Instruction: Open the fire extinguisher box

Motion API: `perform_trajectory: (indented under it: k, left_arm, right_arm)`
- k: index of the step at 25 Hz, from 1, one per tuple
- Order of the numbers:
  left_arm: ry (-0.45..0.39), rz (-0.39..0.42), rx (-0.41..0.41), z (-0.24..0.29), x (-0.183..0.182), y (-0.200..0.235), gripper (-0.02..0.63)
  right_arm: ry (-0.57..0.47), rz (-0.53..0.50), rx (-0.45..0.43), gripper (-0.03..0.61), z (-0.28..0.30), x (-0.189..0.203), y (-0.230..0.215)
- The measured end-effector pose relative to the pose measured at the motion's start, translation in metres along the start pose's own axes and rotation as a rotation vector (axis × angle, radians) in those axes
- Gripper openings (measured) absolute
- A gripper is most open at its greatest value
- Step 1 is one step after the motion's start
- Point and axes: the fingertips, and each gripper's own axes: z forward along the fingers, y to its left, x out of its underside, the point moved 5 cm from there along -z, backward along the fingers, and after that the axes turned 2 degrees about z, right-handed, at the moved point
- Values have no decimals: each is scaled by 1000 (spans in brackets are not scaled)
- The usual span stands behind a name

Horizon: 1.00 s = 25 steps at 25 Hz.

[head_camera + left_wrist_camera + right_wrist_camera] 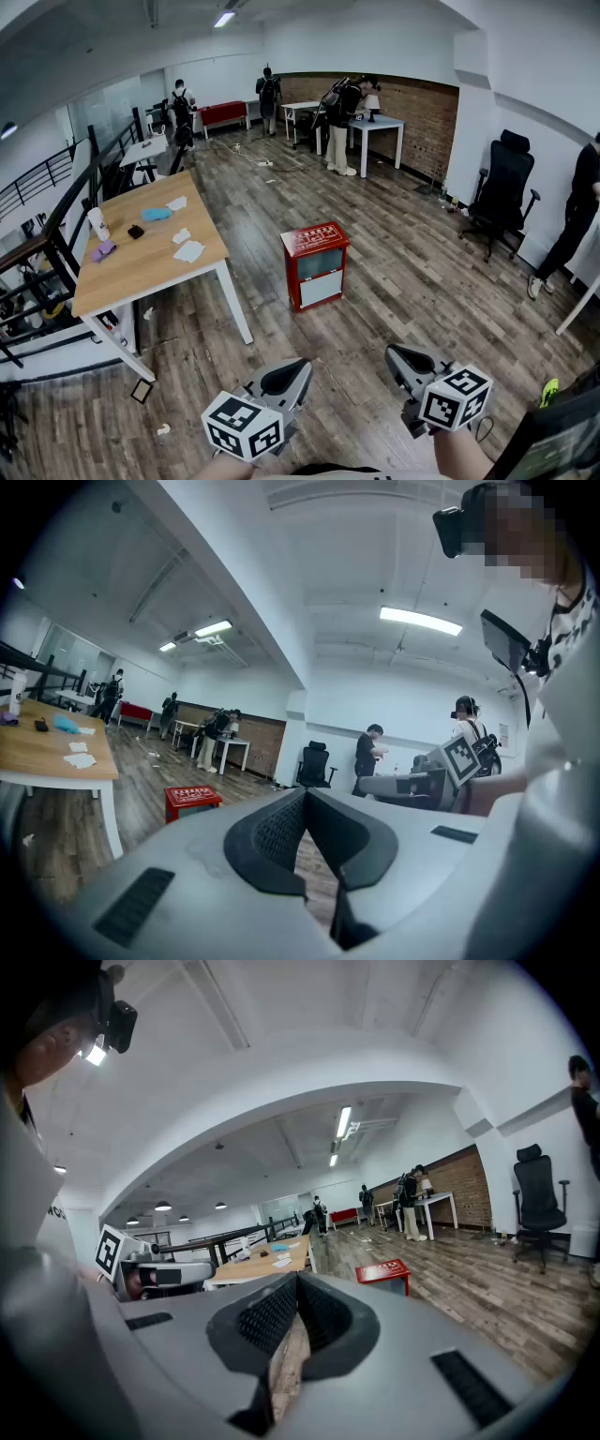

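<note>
The fire extinguisher box [315, 264] is a red cabinet with a pale glass front. It stands closed on the wood floor, a few steps ahead of me. My left gripper [298, 368] and right gripper [394, 355] hang side by side low in the head view, well short of the box and apart from it. In the left gripper view the jaws [305, 795] meet at the tips with nothing between them, and the box [192, 799] lies ahead to the left. The right gripper [296, 1279] is also shut and empty, with the box [382, 1270] ahead to the right.
A wooden table [141, 267] with papers and small items stands left of the box, beside a black railing [37, 234]. A black office chair [502, 187] and a standing person [577, 216] are at the right. More people and white desks [375, 127] fill the back.
</note>
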Motion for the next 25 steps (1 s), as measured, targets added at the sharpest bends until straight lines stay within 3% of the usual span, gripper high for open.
perform_trajectory:
  k: [10,18,22,25]
  left_arm:
    - [4,3,8,-6,3,16,6]
    - [16,58,23,-15,7,41,6]
    - [-8,82,48,-12,13,47,6]
    - [24,96,59,-6,20,52,6]
  right_arm:
    - [6,-24,31,11,12,1,7]
    - [-47,-59,41,12,31,1,20]
    - [-47,-111,74,12,36,7,22]
    - [-35,-160,113,11,44,7,16]
